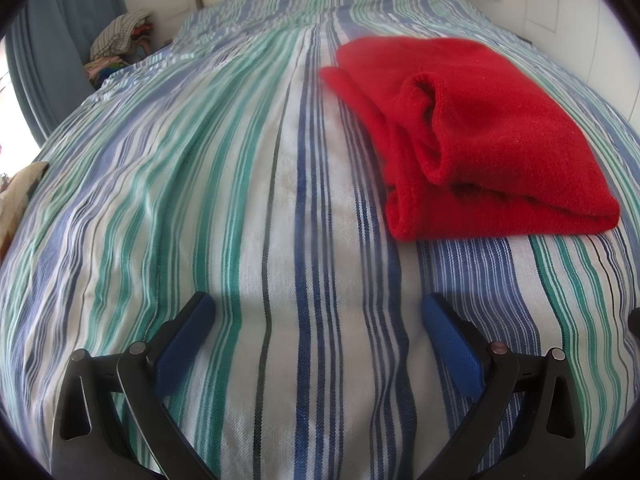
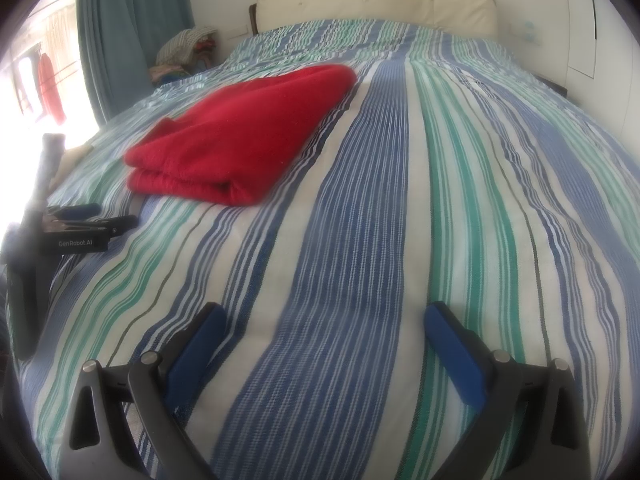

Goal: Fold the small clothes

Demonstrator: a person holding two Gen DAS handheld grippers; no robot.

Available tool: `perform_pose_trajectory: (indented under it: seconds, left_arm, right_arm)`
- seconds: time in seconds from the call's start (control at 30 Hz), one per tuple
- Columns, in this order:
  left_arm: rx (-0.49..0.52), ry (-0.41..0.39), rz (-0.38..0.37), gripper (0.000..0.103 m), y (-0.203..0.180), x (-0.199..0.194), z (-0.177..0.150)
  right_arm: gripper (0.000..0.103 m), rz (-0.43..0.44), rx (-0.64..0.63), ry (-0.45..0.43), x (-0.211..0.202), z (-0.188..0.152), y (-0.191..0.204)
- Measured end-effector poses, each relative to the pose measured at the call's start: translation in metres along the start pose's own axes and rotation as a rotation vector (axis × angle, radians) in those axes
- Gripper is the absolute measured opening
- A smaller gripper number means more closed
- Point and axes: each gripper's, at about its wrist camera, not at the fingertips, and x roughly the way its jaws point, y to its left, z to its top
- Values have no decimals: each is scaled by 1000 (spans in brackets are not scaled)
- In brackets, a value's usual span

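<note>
- The red garment (image 1: 476, 136) is lying folded into a thick, roughly rectangular bundle on the striped bedspread (image 1: 224, 208), so the folding of this piece is looking finished, or very nearly
- What is remaining, as a judgement: perhaps tidying the loose rolled cuff or hem that is showing along the bundle's left side in the left wrist view, and any further clothes; a heap of other fabric (image 1: 120, 36) is sitting off the bed at about ten o'clock, though whether it belongs to the task I cannot tell
- The left gripper (image 1: 318, 312) is hovering over bare bedspread with its jaws spread wide and nothing between them; the garment is sitting at about one o'clock from it, apart from both fingers
- The right gripper (image 2: 324, 320) is likewise gaping wide and empty, with the garment lying at about eleven o'clock, well apart
- The garment is looking like a fuzzy, soft knit, with rounded fold edges and stacked layers showing at its near end
- The bedspread is appearing as a woven cotton in blue, green and white stripes, wrinkling gently
- The finger pads (image 2: 452, 356) are showing as flat blue pieces on black plastic arms
</note>
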Motion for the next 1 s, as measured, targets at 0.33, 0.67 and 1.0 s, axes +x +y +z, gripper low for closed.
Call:
perform_pose_trajectory:
  seconds: [0.33, 0.67, 1.0]
  left_arm:
    - [0, 0, 0, 103, 0, 0, 0]
    - [-1, -9, 5, 103, -1, 1, 0]
    - [-91, 53, -202, 102, 27, -23, 15]
  right_arm:
    - [99, 2, 1, -1, -1, 0, 0]
    - [99, -9, -6, 3, -2, 0, 0]
    - [100, -8, -6, 2, -3, 0, 2]
